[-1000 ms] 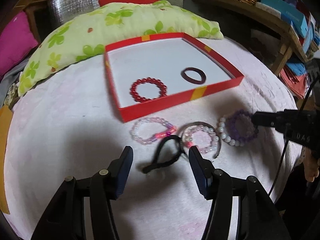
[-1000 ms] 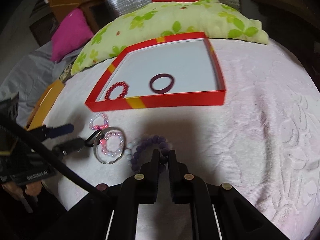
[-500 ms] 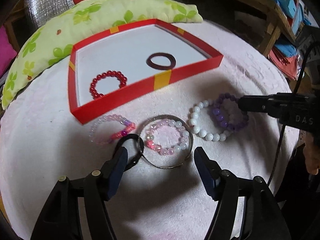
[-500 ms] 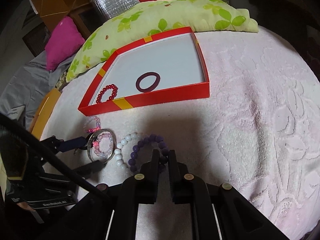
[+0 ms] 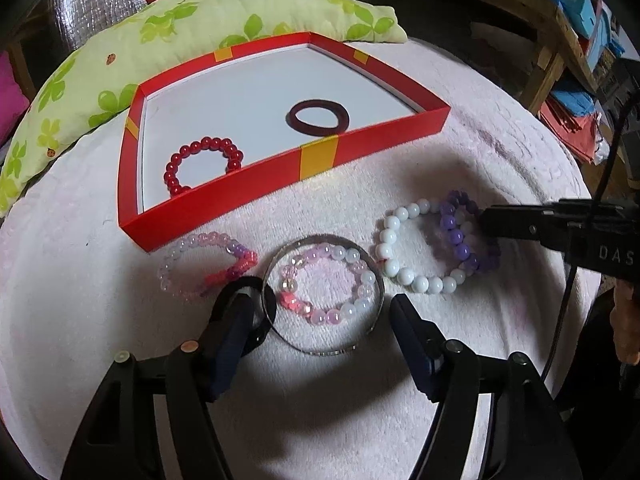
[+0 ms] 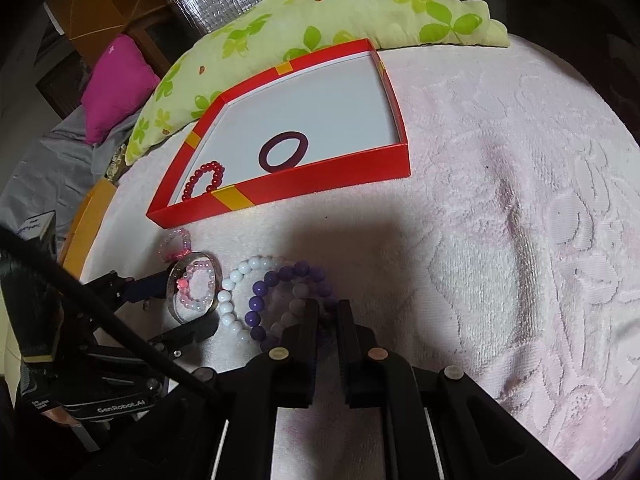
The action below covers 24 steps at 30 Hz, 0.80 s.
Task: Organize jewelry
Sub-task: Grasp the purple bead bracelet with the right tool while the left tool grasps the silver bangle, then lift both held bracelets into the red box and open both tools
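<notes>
A red box (image 5: 316, 160) holds a red bead bracelet (image 5: 202, 166) and a dark maroon hair band (image 5: 318, 118). In front of it lie a pink bead bracelet (image 5: 204, 266), a silver bangle (image 5: 324, 294) around a pink-white bead bracelet (image 5: 328, 284), a white bead bracelet (image 5: 404, 250) and a purple bead bracelet (image 5: 466, 236). My left gripper (image 5: 320, 312) is open, its fingers on either side of the bangle. A black hair tie (image 5: 256, 292) lies under the left finger. My right gripper (image 6: 328, 314) is shut on the purple bead bracelet (image 6: 280, 300).
A green floral pillow (image 5: 160, 36) lies behind the box. The pink towel surface (image 6: 500, 240) stretches wide to the right. A magenta cushion (image 6: 116, 80) and wooden shelves (image 5: 560, 40) stand beyond the edges.
My left gripper has moved right and forward, from around the black hair tie to around the silver bangle. My right gripper stays shut on the purple bracelet.
</notes>
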### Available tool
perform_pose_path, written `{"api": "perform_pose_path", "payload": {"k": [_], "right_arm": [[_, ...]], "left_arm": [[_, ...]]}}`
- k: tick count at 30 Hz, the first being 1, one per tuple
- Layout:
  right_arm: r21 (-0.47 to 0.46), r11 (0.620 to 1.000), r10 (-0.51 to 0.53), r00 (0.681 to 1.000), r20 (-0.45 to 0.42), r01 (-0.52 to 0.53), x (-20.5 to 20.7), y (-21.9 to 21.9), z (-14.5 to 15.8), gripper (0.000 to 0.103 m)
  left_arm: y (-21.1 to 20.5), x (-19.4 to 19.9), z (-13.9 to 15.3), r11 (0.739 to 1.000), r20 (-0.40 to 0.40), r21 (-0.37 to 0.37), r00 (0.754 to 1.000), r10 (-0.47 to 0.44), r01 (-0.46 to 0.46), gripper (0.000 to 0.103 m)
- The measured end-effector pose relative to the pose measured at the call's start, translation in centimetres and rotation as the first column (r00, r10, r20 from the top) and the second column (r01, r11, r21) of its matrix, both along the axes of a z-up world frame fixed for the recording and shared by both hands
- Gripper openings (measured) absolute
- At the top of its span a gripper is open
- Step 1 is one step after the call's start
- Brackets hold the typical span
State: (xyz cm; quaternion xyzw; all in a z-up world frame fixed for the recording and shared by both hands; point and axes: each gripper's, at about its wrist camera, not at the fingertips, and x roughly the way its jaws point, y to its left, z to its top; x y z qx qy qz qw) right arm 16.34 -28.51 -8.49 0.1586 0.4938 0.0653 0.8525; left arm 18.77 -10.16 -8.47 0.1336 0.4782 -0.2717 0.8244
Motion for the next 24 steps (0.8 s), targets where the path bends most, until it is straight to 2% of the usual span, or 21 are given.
{"api": "perform_pose_path", "payload": {"k": [2, 5, 11, 24], "right_arm": [[0.002, 1.0, -0.001, 1.0, 0.001, 0.001, 0.0, 0.0, 0.0, 0.01], [0.002, 1.0, -0.001, 1.0, 0.004, 0.001, -0.1, 0.0, 0.1, 0.01], [0.021, 1.0, -0.002, 0.999, 0.041, 0.001, -0.3, 0.1, 1.1, 0.01], [0.095, 0.995, -0.013, 0.989, 0.151, -0.001, -0.2, 0.5, 4.0, 0.009]], "left_arm": [[-0.2, 0.1, -0.1, 1.0, 0.013, -0.001, 1.0, -0.001, 0.001, 0.07], [-0.1, 0.2, 0.1, 1.0, 0.028, -0.008, 1.0, -0.003, 0.003, 0.063], [0.1, 0.1, 0.5, 1.0, 0.044, -0.018, 0.999, 0.005, -0.004, 0.062], [2.5, 0.0, 4.8, 0.991, 0.132, -0.124, 0.989, 0.062, -0.046, 0.062]]}}
